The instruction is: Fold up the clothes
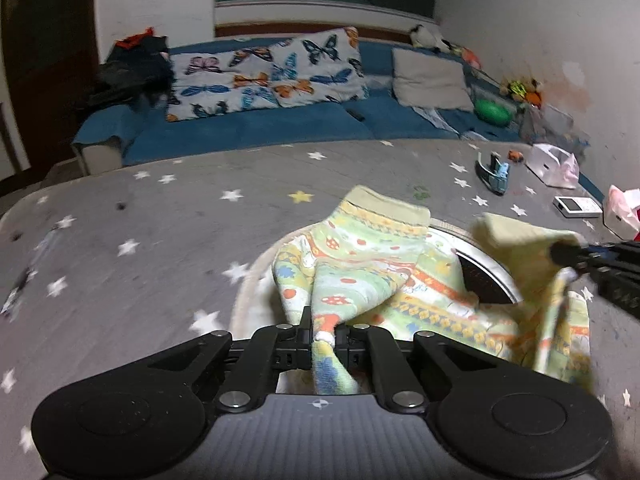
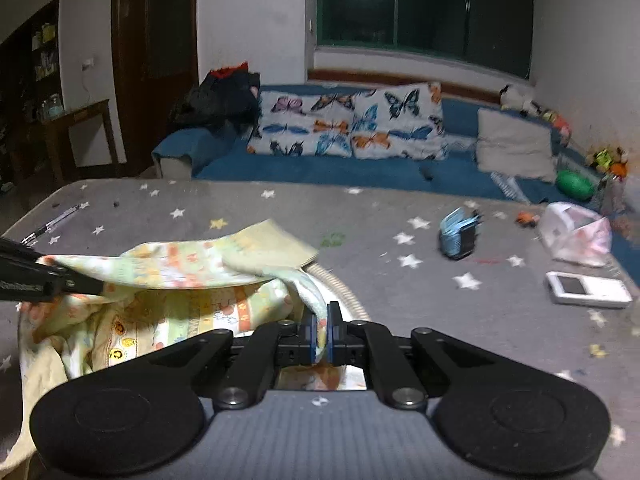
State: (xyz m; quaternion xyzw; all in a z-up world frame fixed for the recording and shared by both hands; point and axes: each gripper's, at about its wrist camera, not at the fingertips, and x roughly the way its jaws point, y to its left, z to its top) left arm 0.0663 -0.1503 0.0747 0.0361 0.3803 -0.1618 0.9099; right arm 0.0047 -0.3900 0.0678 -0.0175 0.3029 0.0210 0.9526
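a lamplit living room: a blue sofa (image 2: 360,168) with butterfly cushions sits behind a grey, star-printed surface (image 1: 160,220). near the front of it lies a round basket (image 1: 248,300), and over the basket hangs the garment (image 1: 372,264), a small pale-yellow printed piece with ribbed cuffs.

the left gripper (image 1: 323,338) is clamped on a bunched bit of the cloth, and the right gripper (image 2: 320,332) is pinched tight on another bit; each shows in the other's view at the frame edge, holding the cloth up. the garment is stretched loosely between the 2, part lifted, part slumped into the basket and over its rim.

as for progress, i see no neat crease and no flat, squared shape; the cloth is crumpled and airborne. that would fit either lifting it out to lay flat or carrying it mid-fold. i cannot tell which.

for room: the surface to the left and ahead is bare and wide, good for spreading. to the right sit a blue clip-like thing (image 2: 460,236), a plastic bag (image 2: 576,236) and a white device (image 2: 588,288), so that side is tighter. the basket rim lies right under the cloth and could snag it.
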